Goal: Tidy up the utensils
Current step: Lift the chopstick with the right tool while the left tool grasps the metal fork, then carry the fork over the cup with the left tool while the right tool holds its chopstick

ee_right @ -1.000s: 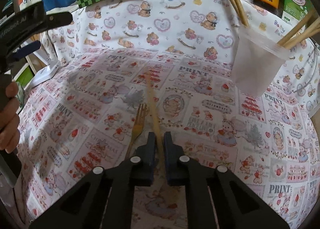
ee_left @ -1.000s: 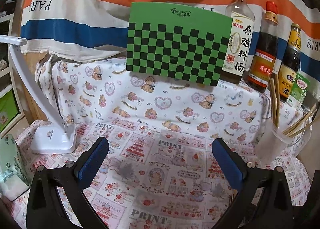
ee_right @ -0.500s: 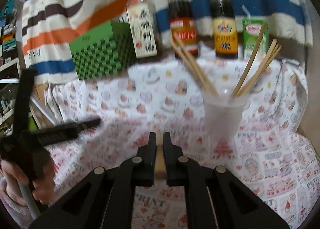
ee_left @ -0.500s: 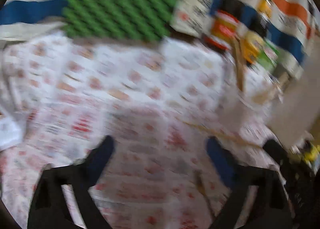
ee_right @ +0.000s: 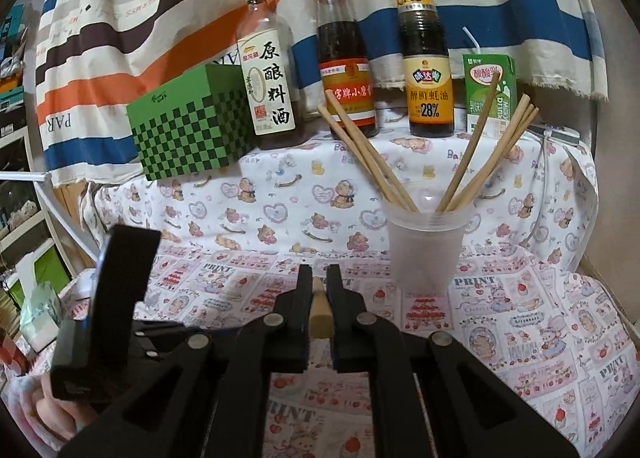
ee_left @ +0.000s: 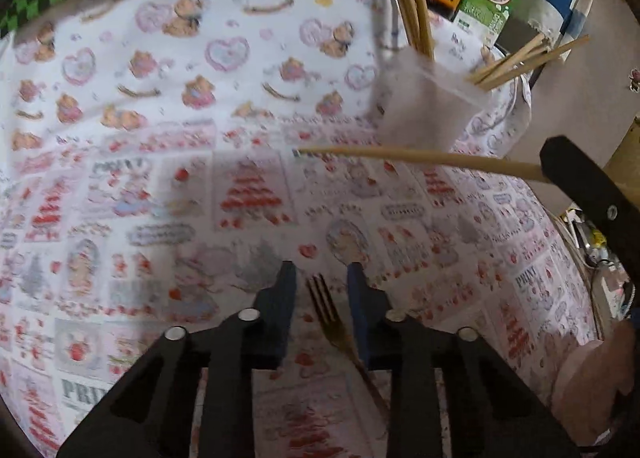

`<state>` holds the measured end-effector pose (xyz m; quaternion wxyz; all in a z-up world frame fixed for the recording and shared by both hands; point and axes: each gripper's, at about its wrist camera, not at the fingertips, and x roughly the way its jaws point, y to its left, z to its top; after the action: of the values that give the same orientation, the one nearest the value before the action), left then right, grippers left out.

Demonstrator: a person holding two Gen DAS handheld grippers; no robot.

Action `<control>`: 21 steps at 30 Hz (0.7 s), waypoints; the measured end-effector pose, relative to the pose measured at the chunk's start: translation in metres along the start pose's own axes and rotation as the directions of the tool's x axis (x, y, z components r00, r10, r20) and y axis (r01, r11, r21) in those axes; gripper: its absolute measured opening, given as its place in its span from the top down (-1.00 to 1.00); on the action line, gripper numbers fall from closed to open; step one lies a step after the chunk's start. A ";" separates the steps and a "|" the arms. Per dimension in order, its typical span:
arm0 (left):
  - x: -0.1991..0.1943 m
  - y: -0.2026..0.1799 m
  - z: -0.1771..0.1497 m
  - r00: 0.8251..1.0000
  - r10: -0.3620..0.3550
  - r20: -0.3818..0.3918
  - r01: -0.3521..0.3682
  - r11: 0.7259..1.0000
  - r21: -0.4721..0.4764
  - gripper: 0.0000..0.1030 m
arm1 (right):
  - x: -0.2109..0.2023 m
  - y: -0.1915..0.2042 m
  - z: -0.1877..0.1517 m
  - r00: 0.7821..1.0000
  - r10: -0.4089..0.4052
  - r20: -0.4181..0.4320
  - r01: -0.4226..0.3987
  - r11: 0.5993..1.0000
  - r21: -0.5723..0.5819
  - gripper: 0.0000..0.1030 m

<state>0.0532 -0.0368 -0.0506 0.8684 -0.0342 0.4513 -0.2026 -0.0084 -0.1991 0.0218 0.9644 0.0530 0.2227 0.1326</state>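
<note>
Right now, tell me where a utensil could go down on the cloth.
Bare cloth between the green box and the cup. Crowded: the bottles behind, the fork by the left hand-held gripper.

A gold-toned fork (ee_left: pixel 338 328) lies flat between the left fingers (ee_left: pixel 280 310), nearer the right-hand one, tines pointing ahead. A pale wooden chopstick (ee_left: pixel 420 157) is pinched between the right fingers (ee_right: pixel 301 298) — held level, above the cloth. Ahead of them, slightly right, a frosted plastic cup (ee_right: pixel 426 248) stands upright — more chopsticks (ee_right: pixel 370 156) fanned inside.
</note>
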 end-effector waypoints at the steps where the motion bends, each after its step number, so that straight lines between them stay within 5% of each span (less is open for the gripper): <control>1: 0.000 0.000 0.000 1.000 -0.001 0.004 0.001 1.000 -0.002 0.75 | 0.000 -0.001 0.000 1.000 -0.001 0.001 0.001 1.000 0.003 0.88; 8: -0.006 0.002 0.000 0.999 -0.032 0.010 0.033 0.999 -0.022 0.86 | -0.002 0.000 0.001 1.000 -0.006 0.006 0.006 1.000 0.003 0.88; 12: -0.025 0.006 0.004 0.994 0.095 0.062 -0.096 0.995 0.001 0.97 | -0.001 0.000 0.001 1.000 -0.011 0.009 0.011 1.000 -0.001 0.88; 16: -0.034 0.013 0.006 0.954 0.289 0.082 -0.292 0.956 0.034 0.98 | -0.001 0.001 -0.001 1.000 -0.023 0.012 0.023 1.000 -0.018 0.88; 21: -0.027 0.029 0.009 0.952 0.306 0.017 -0.306 0.952 -0.004 0.98 | 0.000 0.002 -0.001 1.000 -0.028 0.011 0.029 0.999 -0.028 0.88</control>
<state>0.0557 -0.0015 -0.0319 0.8931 0.0339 0.4439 -0.0654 -0.0094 -0.1967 0.0210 0.9680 0.0371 0.2163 0.1217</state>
